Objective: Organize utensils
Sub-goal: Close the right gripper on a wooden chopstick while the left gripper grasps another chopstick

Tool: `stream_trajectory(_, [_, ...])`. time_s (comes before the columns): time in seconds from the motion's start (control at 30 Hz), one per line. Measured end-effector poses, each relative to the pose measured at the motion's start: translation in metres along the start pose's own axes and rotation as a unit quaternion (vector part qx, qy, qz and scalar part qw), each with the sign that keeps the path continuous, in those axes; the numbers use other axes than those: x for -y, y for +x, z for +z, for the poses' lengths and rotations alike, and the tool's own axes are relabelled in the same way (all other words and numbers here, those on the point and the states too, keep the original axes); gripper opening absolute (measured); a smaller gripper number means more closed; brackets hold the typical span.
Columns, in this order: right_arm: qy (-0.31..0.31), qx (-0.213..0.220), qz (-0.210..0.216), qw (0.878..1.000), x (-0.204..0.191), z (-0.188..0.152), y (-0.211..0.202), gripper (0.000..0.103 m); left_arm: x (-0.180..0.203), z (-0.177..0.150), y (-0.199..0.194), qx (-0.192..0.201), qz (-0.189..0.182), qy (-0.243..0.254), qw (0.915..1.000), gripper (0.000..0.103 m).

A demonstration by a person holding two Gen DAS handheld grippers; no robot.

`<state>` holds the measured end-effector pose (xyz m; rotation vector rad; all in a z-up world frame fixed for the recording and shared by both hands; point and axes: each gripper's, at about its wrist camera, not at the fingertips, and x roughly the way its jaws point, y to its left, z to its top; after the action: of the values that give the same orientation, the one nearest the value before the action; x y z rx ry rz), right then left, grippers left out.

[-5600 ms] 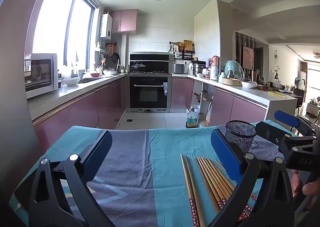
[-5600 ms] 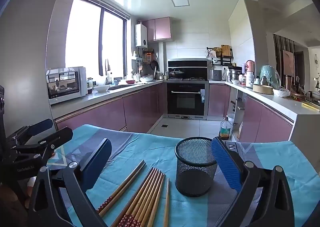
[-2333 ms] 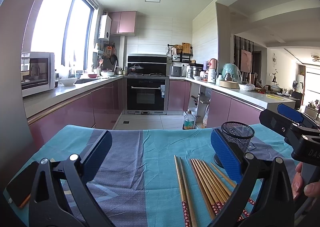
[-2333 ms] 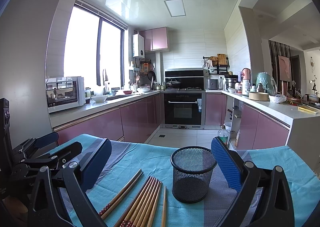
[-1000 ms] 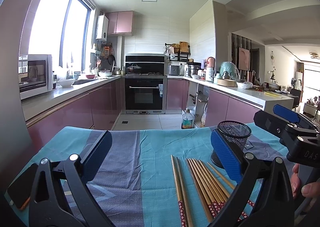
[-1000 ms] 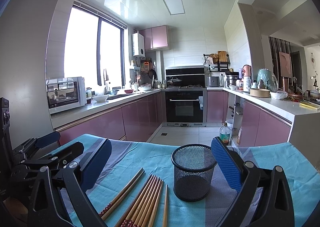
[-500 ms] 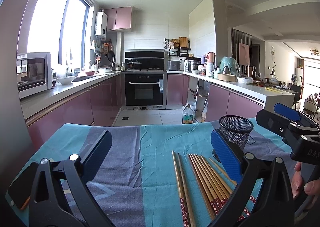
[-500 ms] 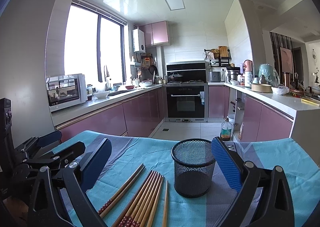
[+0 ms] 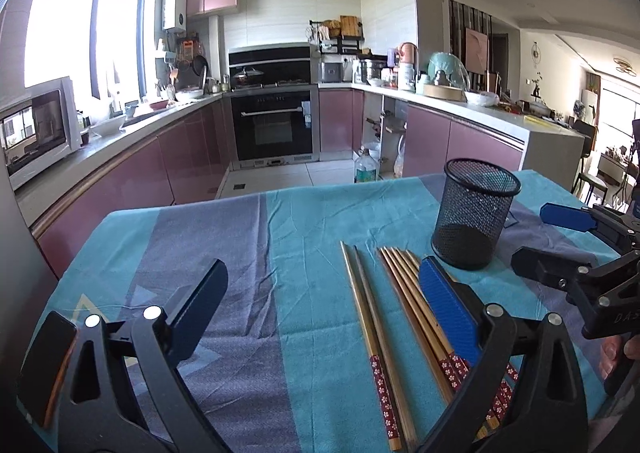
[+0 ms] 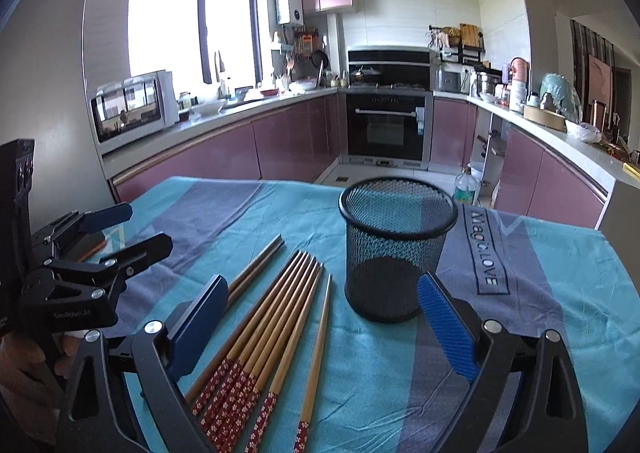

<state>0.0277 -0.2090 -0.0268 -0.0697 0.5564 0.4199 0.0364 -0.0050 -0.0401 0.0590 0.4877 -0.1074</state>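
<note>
Chopsticks [image 10: 276,327]: slim bamboo sticks with red flower-print ends, lying flat on the worktop; a fanned bundle, a separate pair [image 9: 370,329] to its left, one single stick [image 10: 316,357] to its right, nearest the cup
Mesh cup [image 10: 396,249]: black wire-mesh cylinder with a solid rim, upright and empty, just beside the thin tips of the sticks
Cloth [image 9: 248,253]: soft creased fabric in teal and grey-violet bands, lettering printed right of the cup; it covers the worktop to its far edge
Left tool [image 9: 320,299]: released, its jaws have just been closing a little, nothing between the pads; blue ribbed pad [image 9: 448,309] hangs over the bundle, whether it touches I cannot tell
Right tool [image 10: 324,317]: released, jaws likewise just narrowing; the sticks lie under the gap, unpinched, and the cup is just ahead of the right pad
Open room: bare cloth left of the pair and beyond the cup
Phone [image 9: 44,365]: dark slab, apparently orange-edged, at the near left corner
</note>
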Motion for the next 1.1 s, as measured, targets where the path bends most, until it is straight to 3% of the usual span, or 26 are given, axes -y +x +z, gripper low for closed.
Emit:
stream_trajectory(0.17, [0.001, -0.071, 0.011, 0.997, 0.004, -0.012, 0.025, 0.069, 0.0, -0.006, 0.028, -0.053, -0.007, 0.014, 0.9985, 0.083])
stream_trajectory(0.4, [0.003, -0.125, 0.012, 0.992, 0.006, -0.019, 0.046, 0.056, 0.002, -0.012, 0.065, -0.117, -0.019, 0.023, 0.9927, 0.074])
stream_trajectory(0.77, [0.003, -0.161, 0.01, 0.987, 0.01, -0.023, 0.06, 0.038, 0.005, -0.017, 0.104, -0.186, -0.033, 0.04, 0.9811, 0.064])
stream_trajectory(1.1, [-0.015, -0.167, -0.001, 0.986, 0.007, -0.021, 0.066, 0.033, 0.005, -0.017, 0.117, -0.201, -0.039, 0.04, 0.978, 0.059])
